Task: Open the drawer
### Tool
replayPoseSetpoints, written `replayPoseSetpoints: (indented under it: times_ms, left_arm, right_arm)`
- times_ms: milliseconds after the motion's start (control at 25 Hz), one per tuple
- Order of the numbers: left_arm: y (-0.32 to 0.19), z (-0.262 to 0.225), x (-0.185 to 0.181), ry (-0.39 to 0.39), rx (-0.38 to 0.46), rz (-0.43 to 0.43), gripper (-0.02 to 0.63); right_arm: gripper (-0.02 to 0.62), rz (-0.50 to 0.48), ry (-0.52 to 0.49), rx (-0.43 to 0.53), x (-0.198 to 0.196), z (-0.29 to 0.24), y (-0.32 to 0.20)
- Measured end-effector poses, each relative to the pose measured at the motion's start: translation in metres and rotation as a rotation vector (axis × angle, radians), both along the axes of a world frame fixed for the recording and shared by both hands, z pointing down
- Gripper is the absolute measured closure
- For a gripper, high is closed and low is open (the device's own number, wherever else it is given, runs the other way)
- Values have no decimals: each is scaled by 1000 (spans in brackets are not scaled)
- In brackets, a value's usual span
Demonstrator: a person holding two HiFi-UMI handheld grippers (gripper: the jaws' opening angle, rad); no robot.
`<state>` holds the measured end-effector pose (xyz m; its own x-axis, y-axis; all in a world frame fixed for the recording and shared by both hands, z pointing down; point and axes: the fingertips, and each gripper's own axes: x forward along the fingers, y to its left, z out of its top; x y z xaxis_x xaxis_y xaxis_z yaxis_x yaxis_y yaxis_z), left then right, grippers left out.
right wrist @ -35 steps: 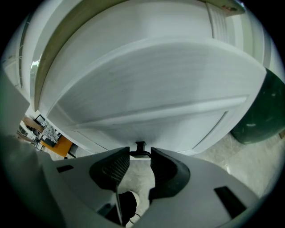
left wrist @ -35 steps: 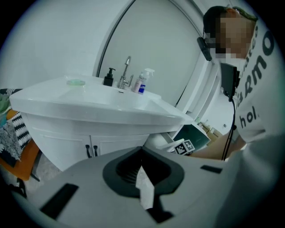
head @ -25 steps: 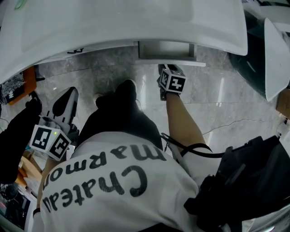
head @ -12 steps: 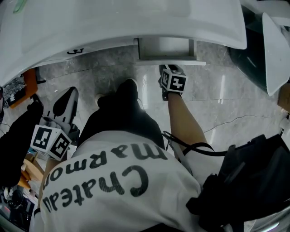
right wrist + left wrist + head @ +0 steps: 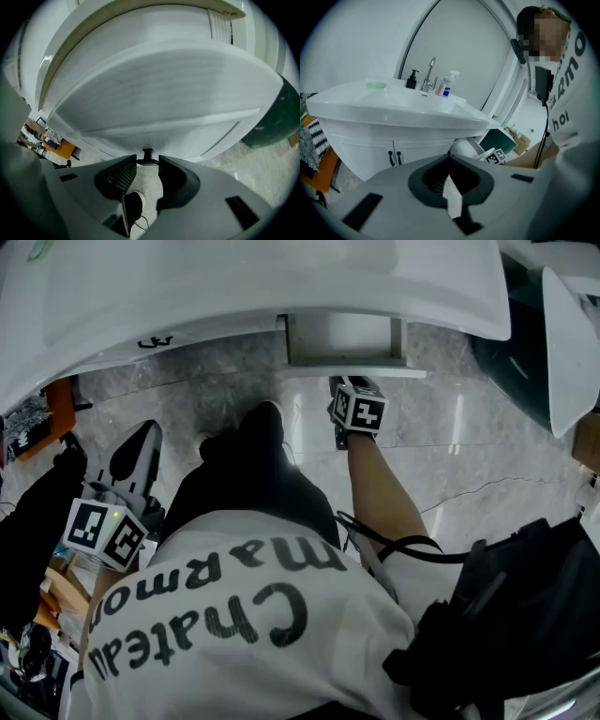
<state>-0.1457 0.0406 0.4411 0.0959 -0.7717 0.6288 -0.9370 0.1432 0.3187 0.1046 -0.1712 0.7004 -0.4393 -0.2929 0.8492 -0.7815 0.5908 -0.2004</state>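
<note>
A white drawer (image 5: 342,338) stands pulled out a little from under the white sink vanity (image 5: 234,287). My right gripper (image 5: 341,382) sits at the drawer's front edge, its marker cube just behind. In the right gripper view the drawer front (image 5: 164,103) fills the frame, and a small black handle (image 5: 147,154) lies between the jaws of the right gripper (image 5: 147,163), which is shut on it. My left gripper (image 5: 120,501) hangs low at my left side, away from the drawer. In its own view the left gripper (image 5: 449,183) is shut on nothing.
A tap (image 5: 429,75), a soap pump and a spray bottle stand on the sink top. Two cupboard doors with black handles (image 5: 393,158) are left of the drawer. A dark green bin (image 5: 511,367) stands to the right, a black bag (image 5: 511,615) at my right side, and clutter (image 5: 37,418) at the left.
Almost nothing has moved. My right gripper stays on the handle at the drawer front, and the left gripper hangs in the same place.
</note>
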Motion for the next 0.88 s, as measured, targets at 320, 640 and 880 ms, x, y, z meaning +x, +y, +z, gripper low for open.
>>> replayPoseSetpoints:
  times_ms: [320, 640, 880]
  left_arm:
    - [3, 3, 1, 8, 9, -9, 597]
    - [-1, -1, 7, 1, 15, 9, 597]
    - [3, -6, 7, -4, 29, 8, 597]
  right_arm:
    - [443, -4, 6, 2, 7, 0, 13]
    - [443, -9, 21, -13, 17, 2, 24]
    - [443, -12, 18, -8, 17, 0, 29]
